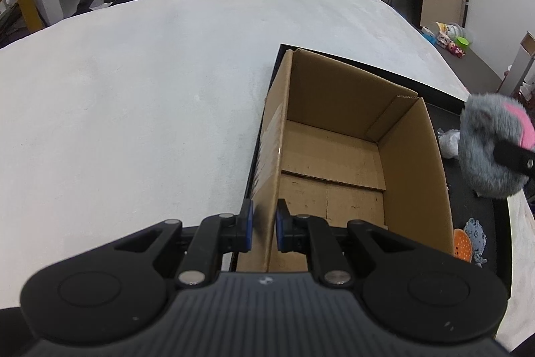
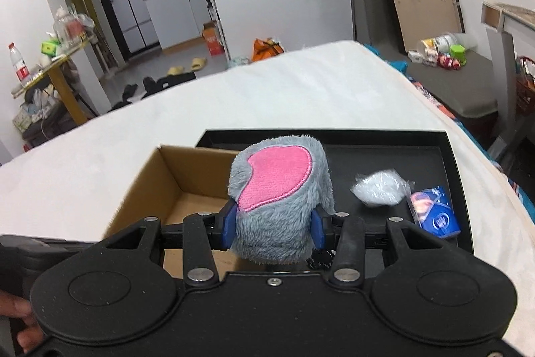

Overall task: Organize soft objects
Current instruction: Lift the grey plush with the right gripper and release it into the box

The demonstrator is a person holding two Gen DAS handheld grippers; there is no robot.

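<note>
A: What is the right gripper [image 2: 272, 228] doing?

B: It is clenching a grey plush toy [image 2: 279, 189] with a pink patch, its blue pads pressing into the fur on both sides. The toy is hanging in the air over the black tray [image 2: 448, 143], beside the right wall of the cardboard box [image 2: 147, 186].

A: And the left gripper [image 1: 264, 225]?

B: It is pinching the box's near-left wall, which is standing between its pads. In the left wrist view the box [image 1: 334, 153] is lying open with nothing showing inside, and the toy [image 1: 485, 149] is showing at the right edge, higher than the box rim.

A: What is sitting around them?

B: The tray is lying on a white mattress [image 2: 284, 89]. On the tray, to the right of the toy, a crumpled clear bag of white stuff [image 2: 379, 188] is lying, with a blue packet [image 2: 436, 216] just beside it. In the left view an orange dotted piece [image 1: 461, 245] and a pale blue figure [image 1: 476, 236] are lying on the tray beside the box's right wall.

A: Is anything standing in the way?

B: The box's right wall is rising between the toy and the box floor. A person's fingers [image 2: 23, 320] are showing at the lower left of the right wrist view.
</note>
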